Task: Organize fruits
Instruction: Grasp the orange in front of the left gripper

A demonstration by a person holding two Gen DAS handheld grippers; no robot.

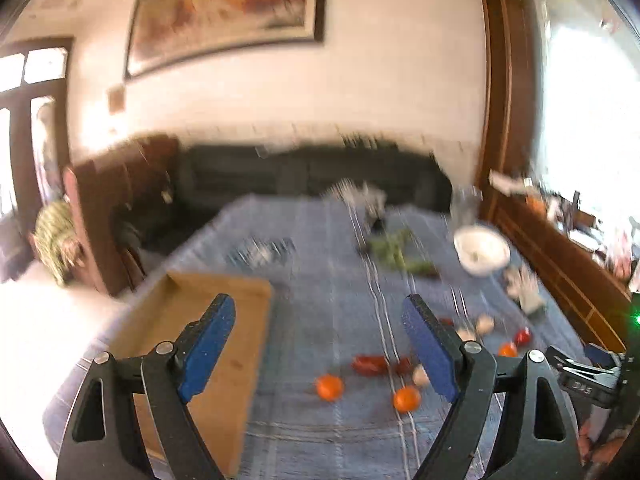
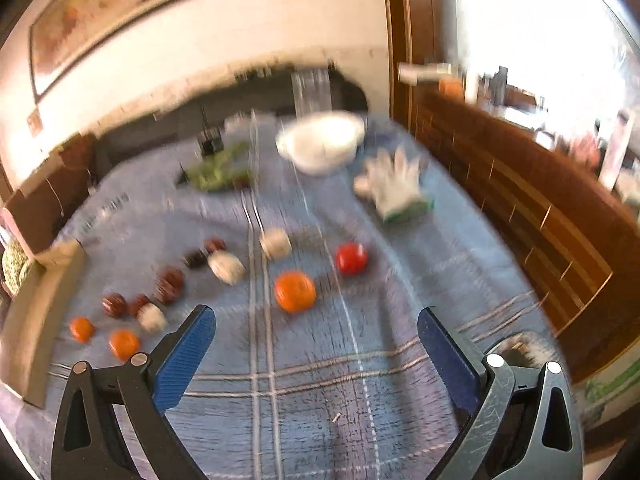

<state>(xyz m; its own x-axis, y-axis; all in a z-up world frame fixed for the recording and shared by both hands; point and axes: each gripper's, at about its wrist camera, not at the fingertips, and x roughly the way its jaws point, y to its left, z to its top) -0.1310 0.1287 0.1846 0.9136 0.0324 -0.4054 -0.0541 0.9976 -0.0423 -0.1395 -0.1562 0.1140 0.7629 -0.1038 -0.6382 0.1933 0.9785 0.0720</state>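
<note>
Both the left gripper (image 1: 318,354) and right gripper (image 2: 316,354) hang spread and empty above the cloth (image 2: 320,380). Oranges (image 2: 295,291), a tomato (image 2: 351,258) and dark fruits lie loose mid-cloth; the board (image 1: 192,344) sits bare at left. Likely between picks: next, lower onto one fruit.

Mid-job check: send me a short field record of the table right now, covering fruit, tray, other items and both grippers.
surface: blue checked cloth
oranges: three loose, biggest near centre
red fruit: one tomato-like piece, apart from the oranges
tray: wooden tray, visible part holds no fruit
other: white bowl, white glove, green vegetables
left gripper: open, nothing between fingers
right gripper: open, holding nothing
</note>
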